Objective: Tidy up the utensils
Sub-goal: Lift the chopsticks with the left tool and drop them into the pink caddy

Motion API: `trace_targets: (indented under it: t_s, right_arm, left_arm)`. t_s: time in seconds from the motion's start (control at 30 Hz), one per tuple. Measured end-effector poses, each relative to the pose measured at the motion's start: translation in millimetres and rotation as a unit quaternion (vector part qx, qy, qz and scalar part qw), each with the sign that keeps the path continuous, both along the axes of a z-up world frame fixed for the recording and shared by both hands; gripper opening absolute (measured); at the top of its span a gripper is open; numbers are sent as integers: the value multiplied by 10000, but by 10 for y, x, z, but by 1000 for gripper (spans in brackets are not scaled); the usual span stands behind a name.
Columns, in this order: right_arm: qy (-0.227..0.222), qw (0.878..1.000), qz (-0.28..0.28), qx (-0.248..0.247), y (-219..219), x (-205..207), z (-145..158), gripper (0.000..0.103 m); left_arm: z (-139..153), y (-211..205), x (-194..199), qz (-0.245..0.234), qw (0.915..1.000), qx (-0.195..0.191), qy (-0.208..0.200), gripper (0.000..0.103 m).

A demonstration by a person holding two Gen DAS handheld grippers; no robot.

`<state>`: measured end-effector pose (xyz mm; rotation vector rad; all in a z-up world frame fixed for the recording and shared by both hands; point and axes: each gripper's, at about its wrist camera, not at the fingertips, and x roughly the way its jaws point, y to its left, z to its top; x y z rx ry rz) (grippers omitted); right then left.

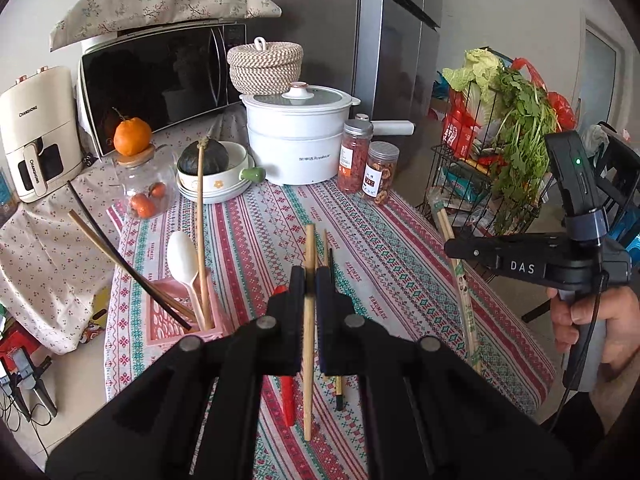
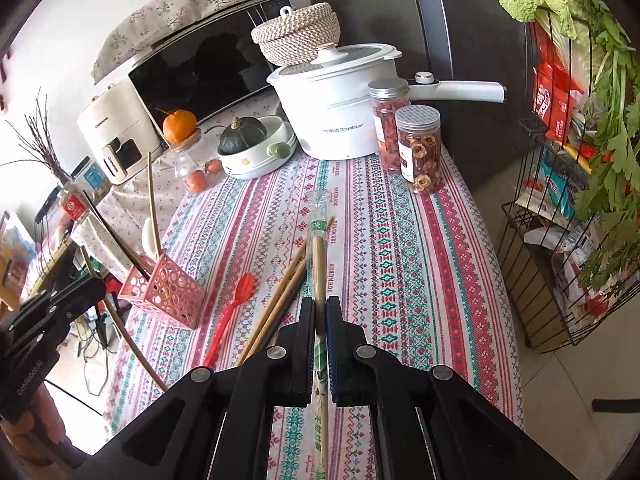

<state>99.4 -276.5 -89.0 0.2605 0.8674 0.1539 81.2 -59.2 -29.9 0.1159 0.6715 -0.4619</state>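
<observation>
My left gripper (image 1: pixel 309 276) is shut on a single wooden chopstick (image 1: pixel 308 328), held above the patterned tablecloth. A pink perforated utensil holder (image 1: pixel 180 312) at its left holds a white spoon (image 1: pixel 182 258), brown and black chopsticks and a long wooden stick. My right gripper (image 2: pixel 319 308) is shut on a plastic-wrapped pair of chopsticks (image 2: pixel 319 248), also seen at the right of the left wrist view (image 1: pixel 460 276). A red plastic spoon (image 2: pixel 234 308) and loose chopsticks (image 2: pixel 276 304) lie on the cloth beside the holder (image 2: pixel 168 292).
At the table's back stand a white electric pot (image 1: pixel 296 136), two snack jars (image 1: pixel 366 168), a bowl with a dark squash (image 1: pixel 216 172), a glass jar with an orange on top (image 1: pixel 134 168), a microwave and an air fryer. A wire rack of vegetables (image 2: pixel 568 184) stands right of the table.
</observation>
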Motion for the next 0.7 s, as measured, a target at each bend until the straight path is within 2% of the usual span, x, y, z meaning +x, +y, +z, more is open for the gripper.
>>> trace_targets:
  t_s: [0.1,0.2,0.33,0.43,0.7]
  right_arm:
    - [-131,9999,62,-53,83,-31,55,5]
    - [-304,9994,126,-54,176,-42,141,5]
    - [-580,9980,243,-74,326,-36,276,5]
    - [-723,9969,308,-64,433,-7,349,5]
    - [-815,9956,471,-23,700,115,407,5]
  left_arm:
    - [118,94,-96,-58,9997,-186,-142,6]
    - [304,215,-193,2,9980,-401,-494,6]
    - [573,414,-294,152,9918,-703,-1060,6]
    - [726,536,-318,327,9860,-780,-1437,6]
    - [841,875,-223,906,9744,-917,-1841,6]
